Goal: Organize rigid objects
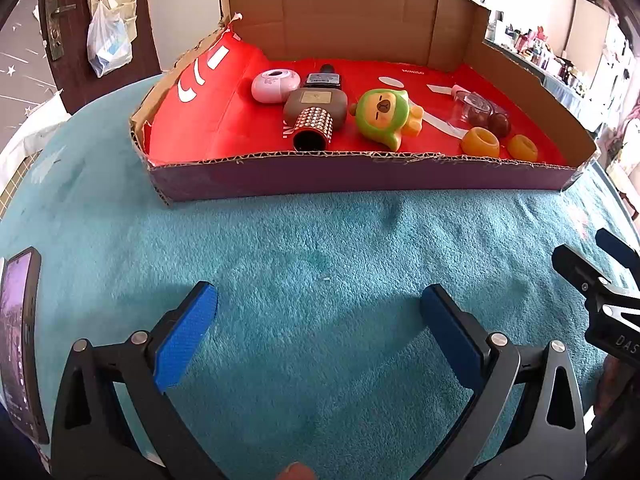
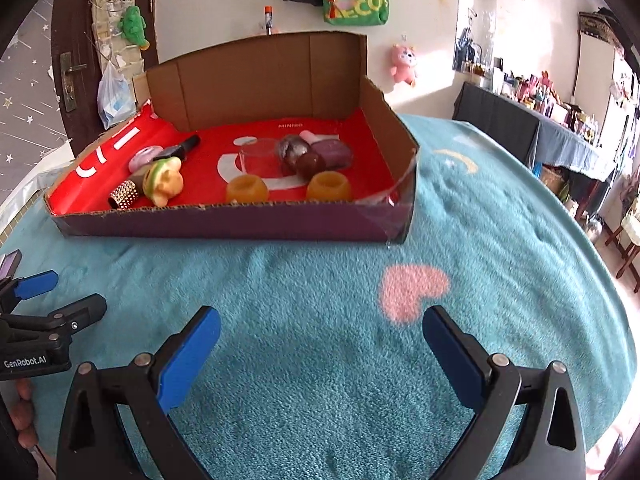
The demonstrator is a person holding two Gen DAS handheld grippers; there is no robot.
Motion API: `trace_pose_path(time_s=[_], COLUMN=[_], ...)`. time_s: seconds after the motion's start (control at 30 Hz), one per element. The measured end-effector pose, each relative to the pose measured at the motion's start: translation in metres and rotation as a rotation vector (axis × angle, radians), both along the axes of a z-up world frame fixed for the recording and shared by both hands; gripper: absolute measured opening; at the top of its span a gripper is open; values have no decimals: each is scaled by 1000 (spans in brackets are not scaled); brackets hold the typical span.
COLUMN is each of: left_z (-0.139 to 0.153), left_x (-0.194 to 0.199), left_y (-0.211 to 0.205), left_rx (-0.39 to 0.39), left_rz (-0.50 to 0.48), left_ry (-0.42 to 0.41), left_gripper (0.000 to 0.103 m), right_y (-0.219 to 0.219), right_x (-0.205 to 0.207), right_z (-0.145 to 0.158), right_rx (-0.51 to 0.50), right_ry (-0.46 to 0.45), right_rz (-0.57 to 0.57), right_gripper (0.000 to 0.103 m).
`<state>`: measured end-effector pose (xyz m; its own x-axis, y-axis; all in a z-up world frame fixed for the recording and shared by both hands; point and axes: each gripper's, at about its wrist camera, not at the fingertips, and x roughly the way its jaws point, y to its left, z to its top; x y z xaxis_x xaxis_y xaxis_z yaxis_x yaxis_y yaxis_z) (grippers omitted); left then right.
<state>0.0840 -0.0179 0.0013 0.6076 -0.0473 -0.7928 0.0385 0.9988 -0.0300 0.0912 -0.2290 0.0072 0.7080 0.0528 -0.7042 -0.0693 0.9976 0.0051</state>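
At the far left edge of the left wrist view a phone (image 1: 18,344) in a dark case lies on the teal blanket (image 1: 320,248), screen lit. Next to it the left tongs (image 1: 318,316) hang over bare blanket with their blue pads spread wide and nothing between them. Beyond sits the cardboard box (image 1: 360,178), its floor red, holding the task's things from left to right: a pale pink rounded case (image 1: 275,86), a black bottle (image 1: 323,78) lying behind a grey-brown case (image 1: 316,106), a rhinestone-studded tube (image 1: 313,130) with its open end toward the camera (it touches the grey-brown case), a green and yellow figurine (image 1: 386,116) on its side, a clear plastic container (image 1: 476,104), a dark reddish ball (image 1: 499,124), and two orange ring-shaped pieces (image 1: 480,142) near the front wall. Right of all this the right tongs (image 2: 320,344) are likewise spread and empty, close beside a pink heart (image 2: 414,288) on the blanket
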Motion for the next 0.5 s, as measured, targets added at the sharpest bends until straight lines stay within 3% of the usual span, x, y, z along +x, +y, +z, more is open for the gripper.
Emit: trace_pose_path(time_s=[0.27, 0.5], left_z=[0, 0], left_x=[1, 0], left_y=[-2, -1], left_rx=[10, 8], left_rz=[8, 8], left_ry=[-3, -9], left_gripper=[103, 103], right_y=[-3, 5], right_x=[7, 9], right_z=[-5, -7], right_rx=[22, -31], right_ry=[52, 70], right_rz=[-7, -5], right_gripper=[103, 103])
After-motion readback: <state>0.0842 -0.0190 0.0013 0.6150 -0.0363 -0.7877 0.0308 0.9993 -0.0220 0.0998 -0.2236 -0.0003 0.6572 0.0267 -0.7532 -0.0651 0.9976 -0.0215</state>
